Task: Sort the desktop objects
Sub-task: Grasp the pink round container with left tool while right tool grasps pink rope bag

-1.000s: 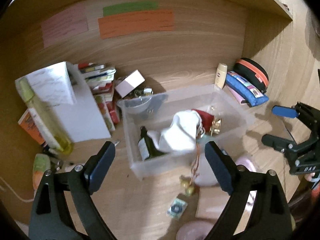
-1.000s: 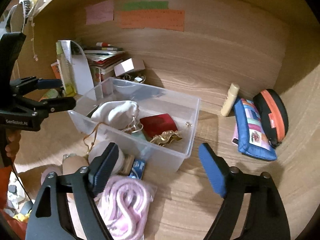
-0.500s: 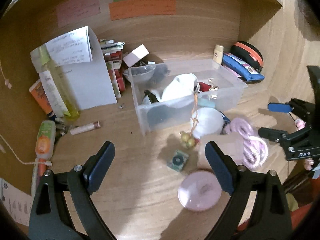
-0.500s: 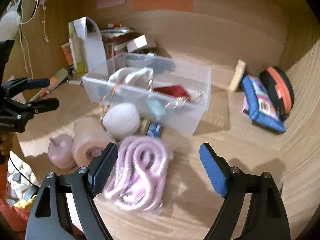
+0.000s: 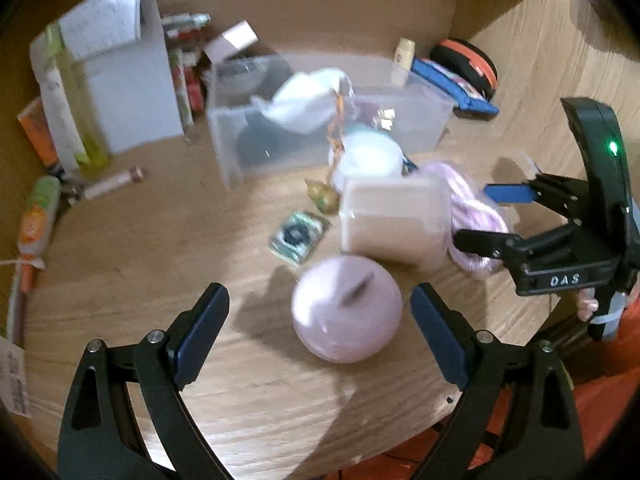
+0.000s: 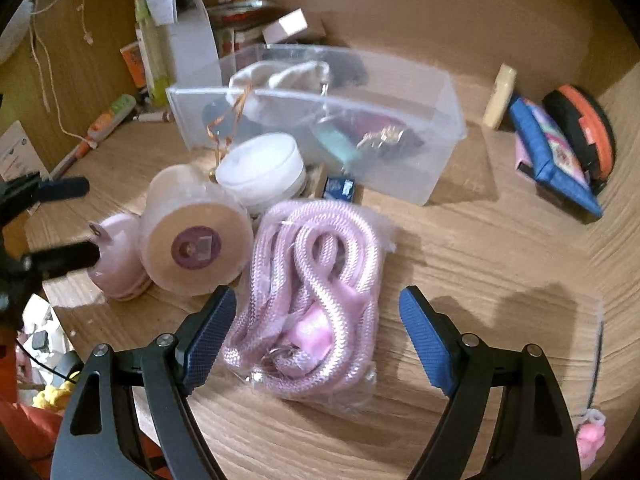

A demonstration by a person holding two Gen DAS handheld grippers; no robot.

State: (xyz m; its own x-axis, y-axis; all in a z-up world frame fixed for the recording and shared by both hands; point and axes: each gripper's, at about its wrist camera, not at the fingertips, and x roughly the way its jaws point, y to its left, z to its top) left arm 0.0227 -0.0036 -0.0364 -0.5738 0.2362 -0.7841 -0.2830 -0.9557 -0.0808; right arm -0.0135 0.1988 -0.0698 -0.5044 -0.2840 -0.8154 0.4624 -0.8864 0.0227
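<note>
Low in the right wrist frame, the right gripper [image 6: 312,336] is spread wide and empty around the bagged pink rope [image 6: 312,300]; its slippery bag could be pinched alone and slide. At lower centre of the left wrist frame, the left gripper [image 5: 320,332] gapes empty before the round pink case [image 5: 346,314], which could be nudged away. The clear bin [image 6: 436,120] sits at upper centre. "DAS" is read on the right gripper's body; other labels are blurred.

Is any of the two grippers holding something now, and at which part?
Nothing is held. The left gripper and right gripper both have open, empty jaws.
</note>
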